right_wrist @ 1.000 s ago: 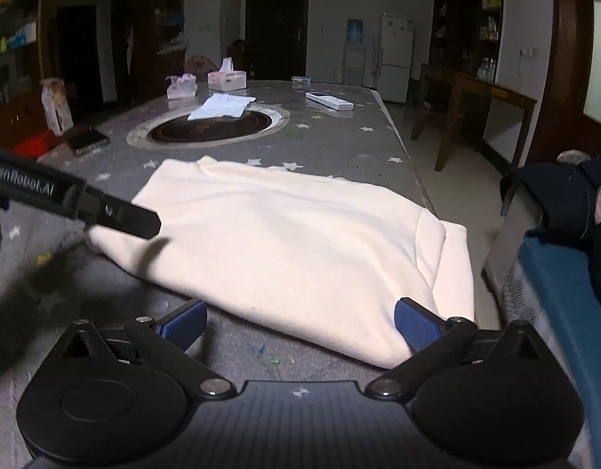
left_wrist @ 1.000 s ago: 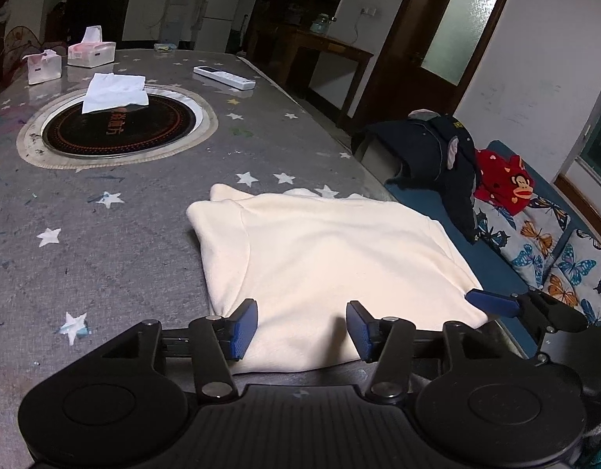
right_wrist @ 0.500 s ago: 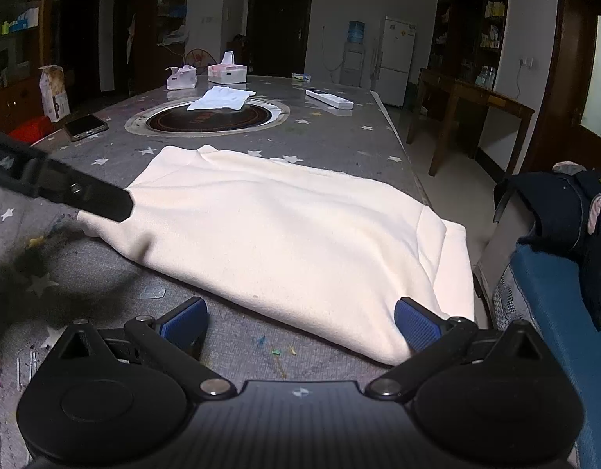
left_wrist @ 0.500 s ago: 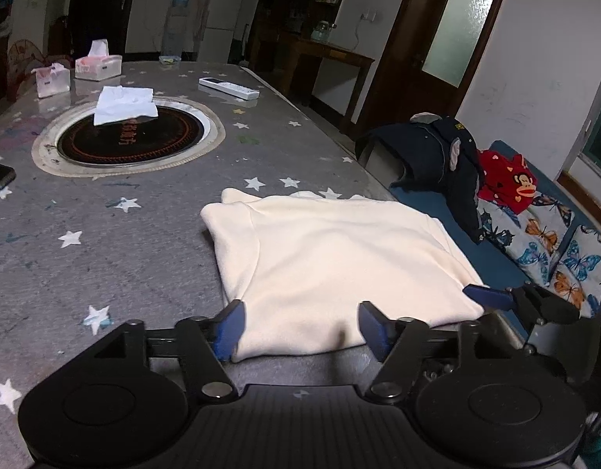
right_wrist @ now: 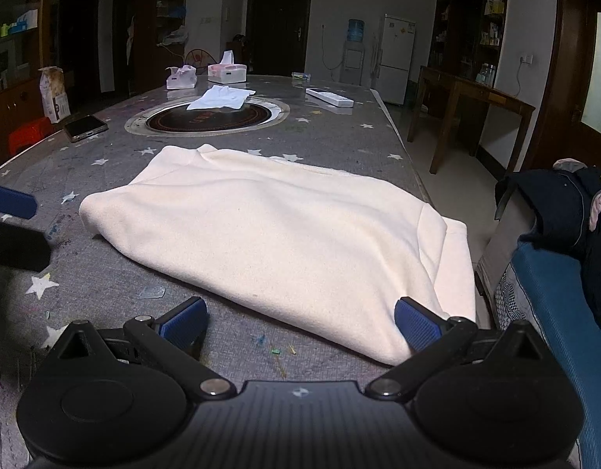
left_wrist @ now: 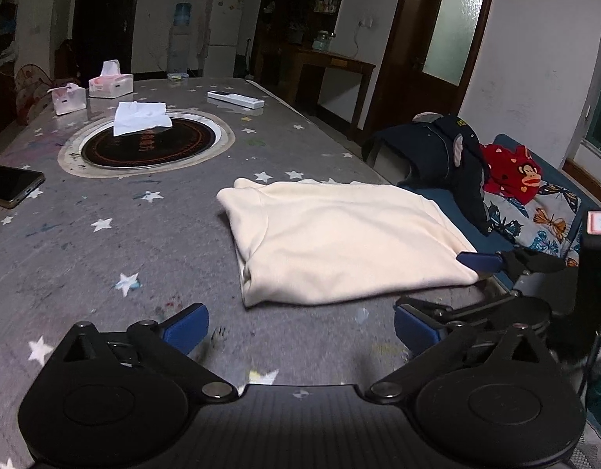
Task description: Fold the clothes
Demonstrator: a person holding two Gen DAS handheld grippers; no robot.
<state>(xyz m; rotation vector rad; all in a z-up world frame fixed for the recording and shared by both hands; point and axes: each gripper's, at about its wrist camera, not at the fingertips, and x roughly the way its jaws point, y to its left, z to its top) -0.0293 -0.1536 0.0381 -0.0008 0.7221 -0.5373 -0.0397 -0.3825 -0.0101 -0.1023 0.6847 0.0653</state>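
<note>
Right now we see the folded cream fleece garment (left_wrist: pixel 339 238) lying flat on the grey star-patterned desk (left_wrist: pixel 104 242), near its right edge beside the blue sofa (right_wrist: pixel 554 312). Our left hand-held gripper (left_wrist: pixel 300 326) sits just short of the garment's near edge, its jaws opening wide with nothing between them. Our right hand-held gripper (right_wrist: pixel 300 322) stands spread too; its right blue pad (right_wrist: pixel 415 322) lies against the garment's near corner, without pinching it.
</note>
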